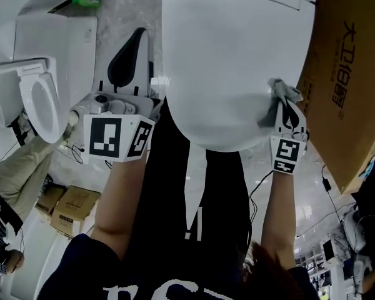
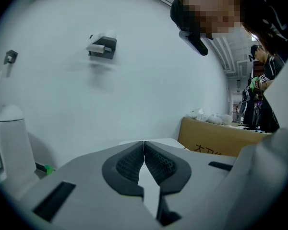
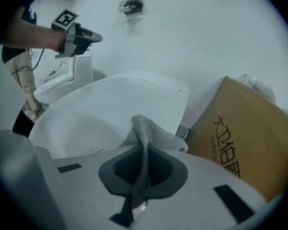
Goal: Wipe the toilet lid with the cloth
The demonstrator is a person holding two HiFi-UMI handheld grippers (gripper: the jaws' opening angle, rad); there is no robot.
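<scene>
Overhead head view, low right gripper view, sharing toilet lid

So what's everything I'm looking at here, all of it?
Toilet lid: one, white, closed, centre of head view.
Cloth: one, grey, against the lid's right edge.
Second toilet: one, white, lid up, far left.
Cardboard box: one, brown, printed, right of the toilet lid.
Small cartons: apparently two, brown, lower left.
Green object: one, small, top left.
Wall holder: one, dark, mounted high, left gripper view.
Left gripper: one, grey, jaws together, empty, left of the lid.
Right gripper: one, grey, shut on the cloth.
</scene>
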